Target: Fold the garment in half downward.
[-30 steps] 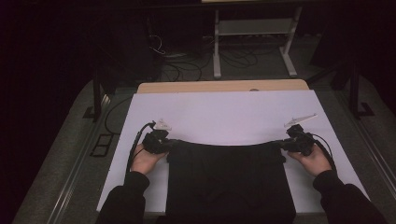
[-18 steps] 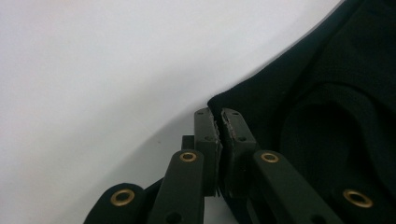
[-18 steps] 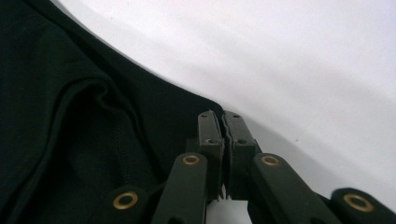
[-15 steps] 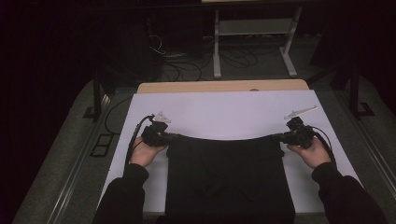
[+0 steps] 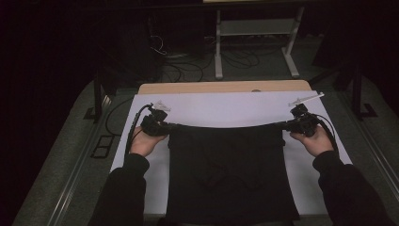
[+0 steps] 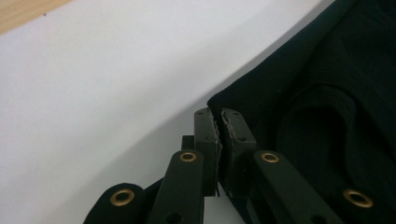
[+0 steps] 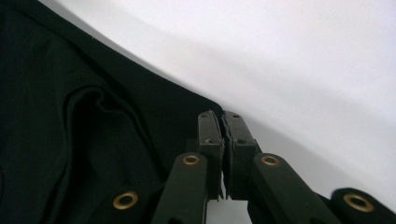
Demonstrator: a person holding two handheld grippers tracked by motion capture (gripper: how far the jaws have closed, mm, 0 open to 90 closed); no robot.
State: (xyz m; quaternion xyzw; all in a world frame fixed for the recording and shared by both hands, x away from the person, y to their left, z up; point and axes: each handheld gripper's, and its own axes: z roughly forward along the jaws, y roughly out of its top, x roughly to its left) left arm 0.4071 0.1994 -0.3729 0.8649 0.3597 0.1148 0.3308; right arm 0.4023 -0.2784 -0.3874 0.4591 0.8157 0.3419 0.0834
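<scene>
A black garment (image 5: 230, 169) lies spread on the white table cover (image 5: 226, 110), its far edge lifted and stretched taut between both hands. My left gripper (image 5: 165, 126) is shut on the garment's far left corner (image 6: 219, 100), the cloth pinched between the pads. My right gripper (image 5: 288, 125) is shut on the far right corner (image 7: 212, 105) in the same way. In the left gripper view the black fabric (image 6: 327, 93) falls away to the right with a folded ridge. In the right gripper view the fabric (image 7: 70, 116) hangs to the left with soft folds.
A strip of bare wooden tabletop (image 5: 221, 87) shows beyond the white cover. Past the table stand a white metal frame (image 5: 256, 28) and loose cables (image 5: 188, 61) on the dark floor. A black cable (image 5: 134, 125) trails from the left gripper.
Both hands have risen and moved away from the person and farther apart, lifting the garment's far edge and pulling it into a taut line.
</scene>
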